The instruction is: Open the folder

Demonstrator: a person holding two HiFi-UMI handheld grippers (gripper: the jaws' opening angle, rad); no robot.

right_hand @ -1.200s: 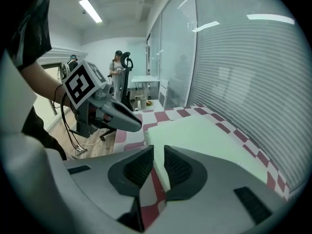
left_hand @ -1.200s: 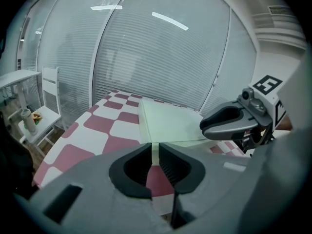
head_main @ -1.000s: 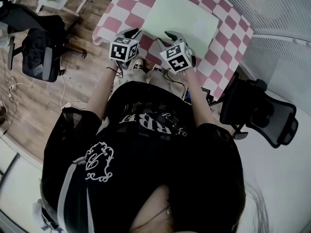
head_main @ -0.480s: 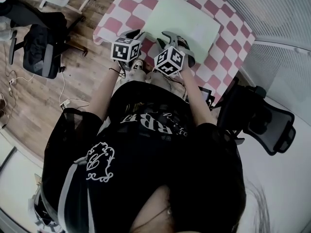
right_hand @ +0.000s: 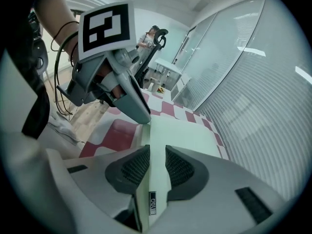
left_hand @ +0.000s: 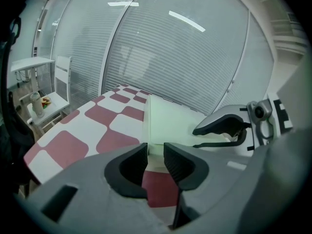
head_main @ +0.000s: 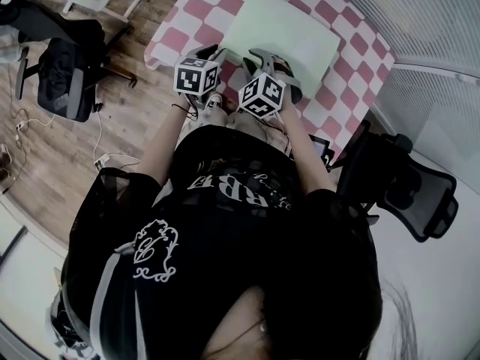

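The right gripper [right_hand: 157, 156] straddles the near edge of the flat, rectangular pale green folder [right_hand: 183, 133]. Its jaws have just been closing and now stand narrowly apart, with that edge running between the pads. To its left, the left gripper [left_hand: 155, 151] has its jaws slightly parted over the pink-and-white checked tablecloth [left_hand: 105, 118], tips at the folder's corner. The folder lies closed ahead of both.

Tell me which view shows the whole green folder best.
Head view: the folder lies flat, its outline nearly whole on the checked tablecloth. Left gripper view shows it foreshortened; right gripper view gives a skewed close-up with its label.
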